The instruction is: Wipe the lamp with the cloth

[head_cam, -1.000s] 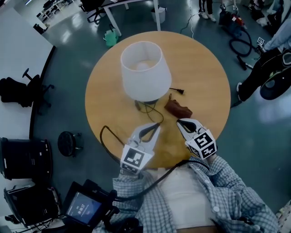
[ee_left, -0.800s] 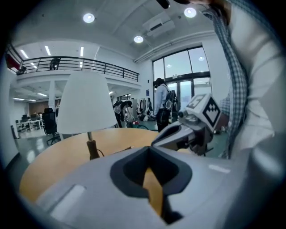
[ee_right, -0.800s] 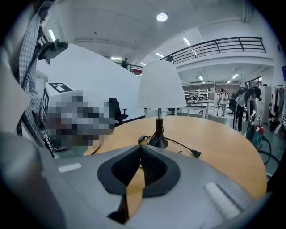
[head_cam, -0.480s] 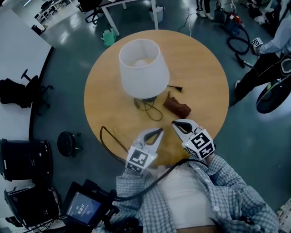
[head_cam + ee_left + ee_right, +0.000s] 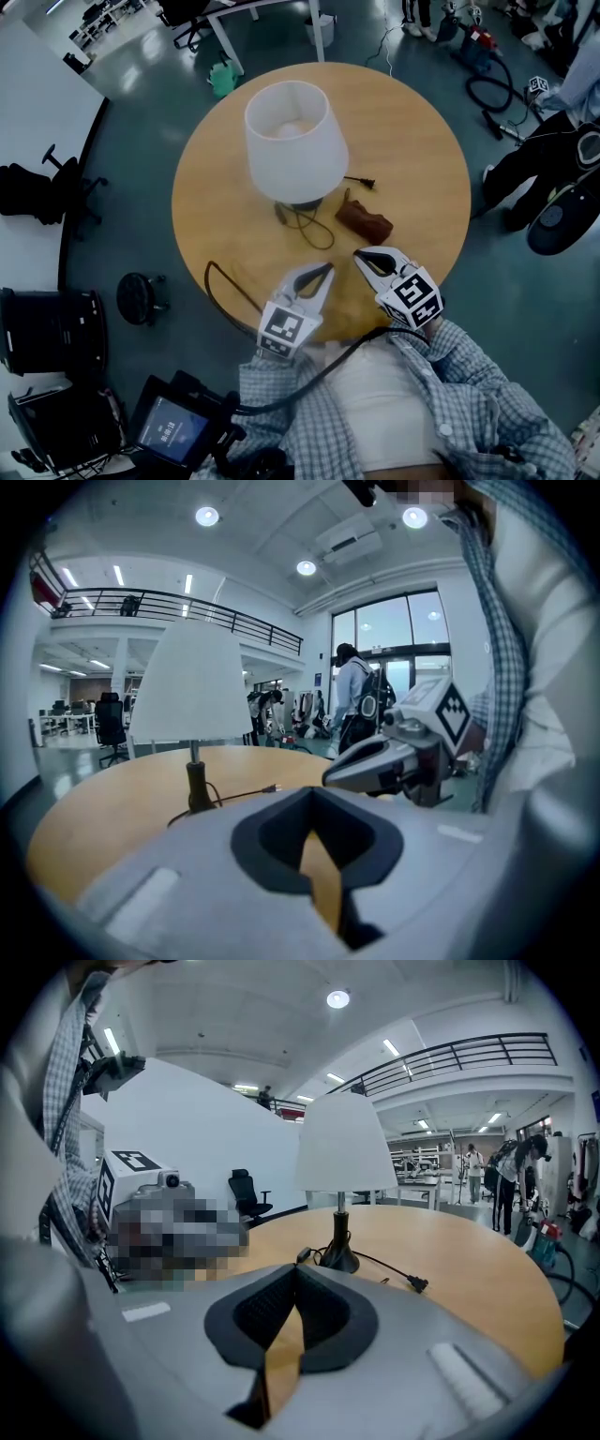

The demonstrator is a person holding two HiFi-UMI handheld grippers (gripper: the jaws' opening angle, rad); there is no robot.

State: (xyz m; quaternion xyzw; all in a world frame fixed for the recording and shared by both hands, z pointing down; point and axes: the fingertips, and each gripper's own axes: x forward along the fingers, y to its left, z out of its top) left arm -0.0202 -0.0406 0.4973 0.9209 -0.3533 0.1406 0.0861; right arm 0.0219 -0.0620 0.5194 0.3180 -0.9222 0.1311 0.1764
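Observation:
A lamp with a white shade (image 5: pixel 294 139) stands on the round wooden table (image 5: pixel 412 141), its dark base (image 5: pixel 302 206) toward me. A crumpled brown cloth (image 5: pixel 366 221) lies right of the base. My left gripper (image 5: pixel 328 269) hovers over the table's near edge, shut and holding nothing. My right gripper (image 5: pixel 357 255) is beside it, just short of the cloth, also shut and bare. The left gripper view shows the lamp (image 5: pixel 190 684), the right gripper (image 5: pixel 380 761) and its own closed jaws. The right gripper view shows the lamp (image 5: pixel 341 1144); there the cloth is hidden.
The lamp's cord (image 5: pixel 314 230) coils by the base and its plug (image 5: pixel 371 184) lies loose on the table. A black cable (image 5: pixel 220 279) loops over the table's near left edge. A stool (image 5: pixel 141 296), a screen (image 5: pixel 173 427) and people (image 5: pixel 553 141) stand around.
My left gripper has sunk a little and drawn back toward the table's near edge. The right gripper has barely shifted. Both stay shut.

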